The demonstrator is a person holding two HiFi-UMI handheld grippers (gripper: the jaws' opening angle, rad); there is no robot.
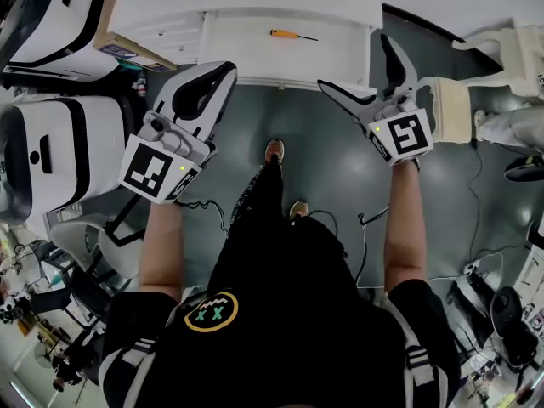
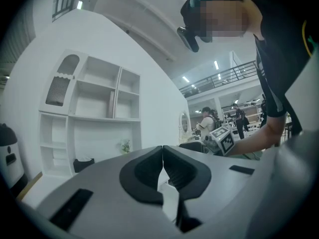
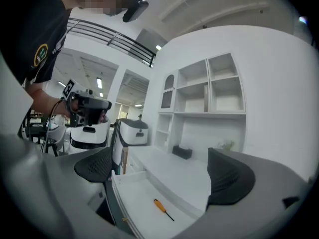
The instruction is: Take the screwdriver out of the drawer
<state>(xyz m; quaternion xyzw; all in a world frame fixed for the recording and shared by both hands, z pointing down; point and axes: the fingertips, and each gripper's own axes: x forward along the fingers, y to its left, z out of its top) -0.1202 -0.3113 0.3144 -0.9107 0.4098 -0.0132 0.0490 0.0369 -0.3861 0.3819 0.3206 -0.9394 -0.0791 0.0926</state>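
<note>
Since the drawer (image 1: 255, 58) stands open and nothing is gripped yet, I judge the step in hand to be the approach to the grasp. The screwdriver (image 1: 291, 34) lies flat on the drawer floor, orange handle toward my left, dark shaft toward my right, apart from the drawer walls.

1. Right tongs (image 1: 355, 62): jaws wide apart, empty, held over the drawer's front edge. The right gripper view frames the screwdriver (image 3: 163, 209) between the jaws, well beyond them.
2. Left tongs (image 1: 223, 73): jaws together on nothing, held at the drawer's left front corner.

Next move, as I judge it: lower the right tongs past the front wall, straddle the handle crosswise, and close only once the pads sit almost on the drawer floor
</note>
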